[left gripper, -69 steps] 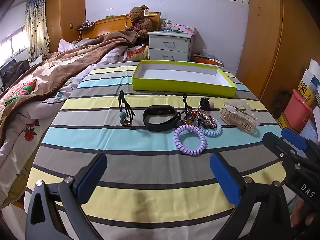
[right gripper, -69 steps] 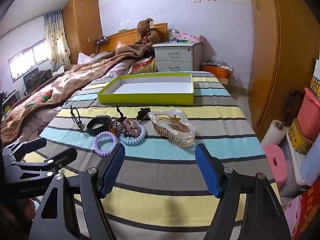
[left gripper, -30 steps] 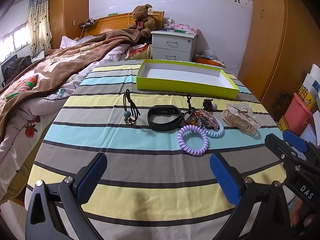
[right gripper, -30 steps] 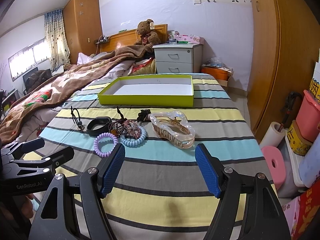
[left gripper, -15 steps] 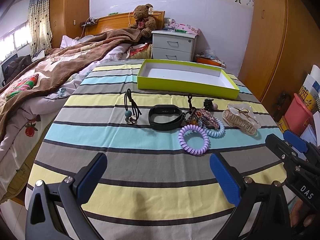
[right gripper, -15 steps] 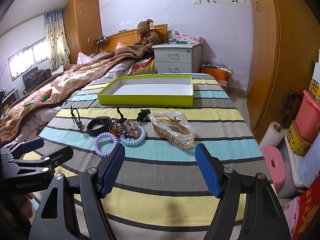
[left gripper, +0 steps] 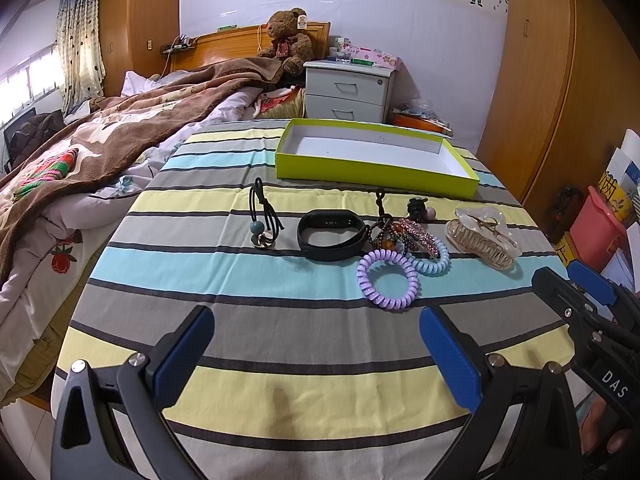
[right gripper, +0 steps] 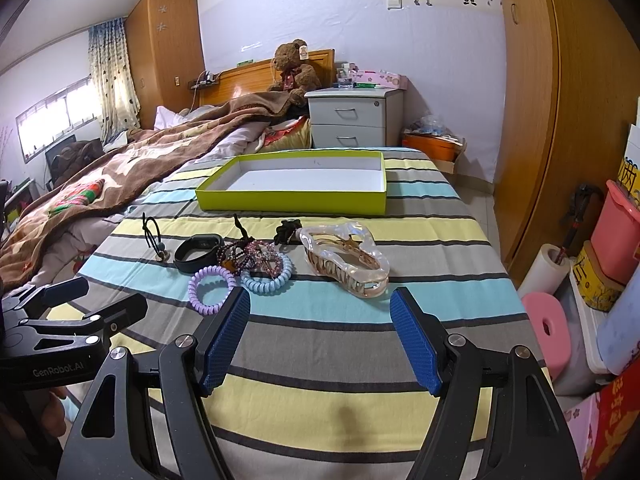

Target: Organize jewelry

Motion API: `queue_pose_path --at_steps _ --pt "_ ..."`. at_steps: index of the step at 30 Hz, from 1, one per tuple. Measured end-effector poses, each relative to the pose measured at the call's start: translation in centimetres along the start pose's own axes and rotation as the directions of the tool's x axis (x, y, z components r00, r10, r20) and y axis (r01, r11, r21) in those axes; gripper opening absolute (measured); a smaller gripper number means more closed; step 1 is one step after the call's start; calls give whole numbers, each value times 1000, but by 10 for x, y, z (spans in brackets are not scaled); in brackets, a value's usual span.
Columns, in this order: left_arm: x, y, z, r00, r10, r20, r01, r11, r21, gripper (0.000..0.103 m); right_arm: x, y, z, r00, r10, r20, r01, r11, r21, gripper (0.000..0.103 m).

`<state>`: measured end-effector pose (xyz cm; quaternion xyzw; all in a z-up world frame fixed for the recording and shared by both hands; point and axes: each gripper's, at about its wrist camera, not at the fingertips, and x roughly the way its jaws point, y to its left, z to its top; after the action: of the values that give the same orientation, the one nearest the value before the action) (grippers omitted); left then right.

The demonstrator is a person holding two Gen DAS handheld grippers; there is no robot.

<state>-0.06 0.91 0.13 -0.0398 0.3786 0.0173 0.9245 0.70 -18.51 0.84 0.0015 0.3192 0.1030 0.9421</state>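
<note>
A row of jewelry lies on the striped tablecloth (left gripper: 248, 276): a black cord hair tie with a bead (left gripper: 262, 216), a black wristband (left gripper: 331, 234), a beaded bracelet pile (left gripper: 394, 230), a purple coil tie (left gripper: 387, 279), a light-blue coil tie (left gripper: 432, 258), a small black clip (left gripper: 417, 207) and a clear claw clip (left gripper: 484, 242). Behind them stands an empty lime-green tray (left gripper: 376, 158). My left gripper (left gripper: 316, 356) is open and empty, short of the row. My right gripper (right gripper: 320, 330) is open and empty, just before the claw clip (right gripper: 346, 258) and coil ties (right gripper: 212, 288).
A bed with a brown blanket (left gripper: 100, 140) runs along the left. A grey nightstand (left gripper: 348, 92) and teddy bear (left gripper: 286, 40) stand behind the table. Wooden wardrobes (right gripper: 568, 100) and pink bins (right gripper: 616, 236) crowd the right side.
Both views show the items slightly nearer and lower than 2.3 s ago; the left gripper has crept forward a little. Nothing on the table has moved.
</note>
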Motion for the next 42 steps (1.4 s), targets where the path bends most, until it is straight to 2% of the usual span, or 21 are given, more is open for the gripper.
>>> queue_pose_path --at_steps 27,34,38,42 --pt "-1 1 -1 1000 -1 -5 1 1000 2 103 -2 -2 1 1000 -1 0 1 1000 2 73" --pt "5 13 2 995 -92 -42 92 996 1 103 1 -22 5 1000 8 10 -8 1000 19 73" --pt "14 22 9 995 -73 -65 72 997 -7 103 9 -33 13 999 46 1 -46 999 -4 73" --pt "21 34 15 994 -72 -84 70 997 -19 103 20 -36 25 993 118 -13 -118 992 -54 73"
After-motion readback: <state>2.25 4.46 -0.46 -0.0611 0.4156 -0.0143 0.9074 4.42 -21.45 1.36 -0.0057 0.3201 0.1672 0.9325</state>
